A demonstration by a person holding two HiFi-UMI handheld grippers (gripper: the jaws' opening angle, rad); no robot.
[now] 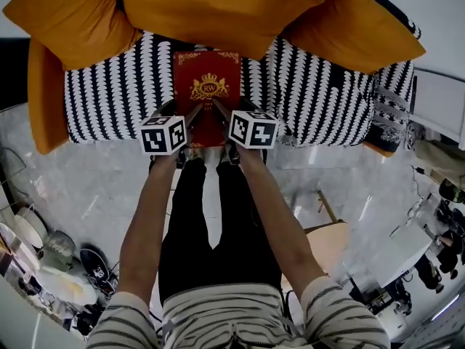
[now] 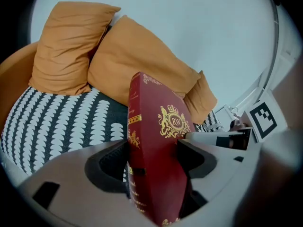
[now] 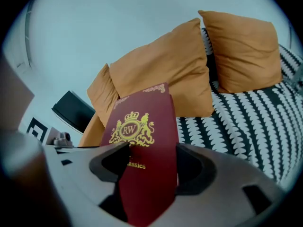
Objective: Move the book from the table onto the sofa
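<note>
A dark red book [image 1: 207, 84] with a gold crest is held over the sofa's black-and-white patterned seat [image 1: 105, 89], in front of the orange cushions. My left gripper [image 1: 190, 118] grips its near left edge and my right gripper [image 1: 222, 115] its near right edge. In the left gripper view the book [image 2: 158, 141] stands between the jaws of the left gripper [image 2: 154, 162], pads against spine and cover. In the right gripper view the book [image 3: 142, 136] fills the gap of the right gripper [image 3: 149, 162]. I cannot tell whether the book touches the seat.
Three orange cushions [image 1: 218, 6] lean along the sofa back, and an orange armrest [image 1: 45, 100] bounds the left end. Below me are the person's dark-trousered legs [image 1: 211, 224] on a pale marble floor [image 1: 94, 187]. A wooden table corner [image 1: 330, 242] stands right, shoes [image 1: 94, 267] left.
</note>
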